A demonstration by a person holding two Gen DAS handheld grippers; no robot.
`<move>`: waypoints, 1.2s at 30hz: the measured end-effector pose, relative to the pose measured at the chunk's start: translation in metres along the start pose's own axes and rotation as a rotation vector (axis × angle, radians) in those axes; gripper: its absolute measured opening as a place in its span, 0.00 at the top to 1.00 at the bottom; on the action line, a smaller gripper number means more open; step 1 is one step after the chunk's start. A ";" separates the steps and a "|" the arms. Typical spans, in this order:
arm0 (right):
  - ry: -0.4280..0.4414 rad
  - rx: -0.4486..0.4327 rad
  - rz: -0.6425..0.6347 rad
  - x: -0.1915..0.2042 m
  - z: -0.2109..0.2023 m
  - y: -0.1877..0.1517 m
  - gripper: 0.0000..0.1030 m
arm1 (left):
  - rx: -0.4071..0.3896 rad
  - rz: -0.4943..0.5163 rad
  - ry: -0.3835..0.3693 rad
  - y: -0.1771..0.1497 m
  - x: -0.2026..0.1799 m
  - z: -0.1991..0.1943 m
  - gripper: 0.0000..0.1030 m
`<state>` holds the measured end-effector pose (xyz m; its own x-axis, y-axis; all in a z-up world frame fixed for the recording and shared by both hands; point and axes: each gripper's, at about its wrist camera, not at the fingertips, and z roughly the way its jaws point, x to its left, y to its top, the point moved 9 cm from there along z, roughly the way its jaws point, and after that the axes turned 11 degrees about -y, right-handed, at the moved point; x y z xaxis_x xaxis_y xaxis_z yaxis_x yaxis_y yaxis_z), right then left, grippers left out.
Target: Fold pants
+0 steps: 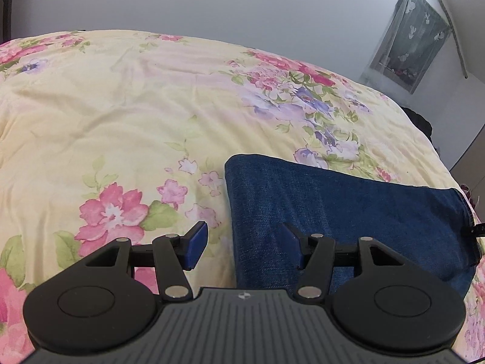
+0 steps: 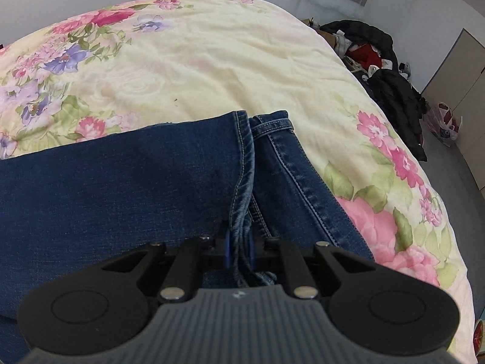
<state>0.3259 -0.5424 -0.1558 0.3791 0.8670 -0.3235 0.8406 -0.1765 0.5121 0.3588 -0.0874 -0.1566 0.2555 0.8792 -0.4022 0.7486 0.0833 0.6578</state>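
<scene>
Right tongs [image 2: 239,247] pinch stitched denim pants [image 2: 121,182] hem on floral quilt [image 2: 212,60].

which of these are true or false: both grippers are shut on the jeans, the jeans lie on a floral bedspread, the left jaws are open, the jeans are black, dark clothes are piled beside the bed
1. Both grippers are shut on the jeans. False: only the right gripper is shut on the jeans' hem; the left gripper grips nothing.
2. The jeans lie on a floral bedspread. True.
3. The left jaws are open. True: they stand wide apart over the folded edge of the jeans.
4. The jeans are black. False: they are blue denim with pale stitching.
5. Dark clothes are piled beside the bed. True: the right wrist view shows the pile off the bed's right side.
</scene>
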 end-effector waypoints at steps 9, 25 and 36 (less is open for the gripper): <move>0.092 -0.104 -0.054 -0.005 -0.042 0.011 0.94 | 0.021 0.024 0.018 0.010 -0.006 0.020 0.37; 0.132 -0.160 -0.031 -0.060 -0.030 0.065 0.99 | 0.050 0.105 0.038 0.024 -0.024 0.040 0.37; 0.072 -0.092 -0.004 -0.059 0.047 0.037 0.87 | 0.031 0.117 0.024 0.030 -0.019 0.048 0.37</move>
<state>0.3525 -0.6224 -0.1555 0.3447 0.8993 -0.2691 0.8017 -0.1329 0.5827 0.4059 -0.1246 -0.1598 0.3280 0.8928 -0.3086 0.7334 -0.0348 0.6789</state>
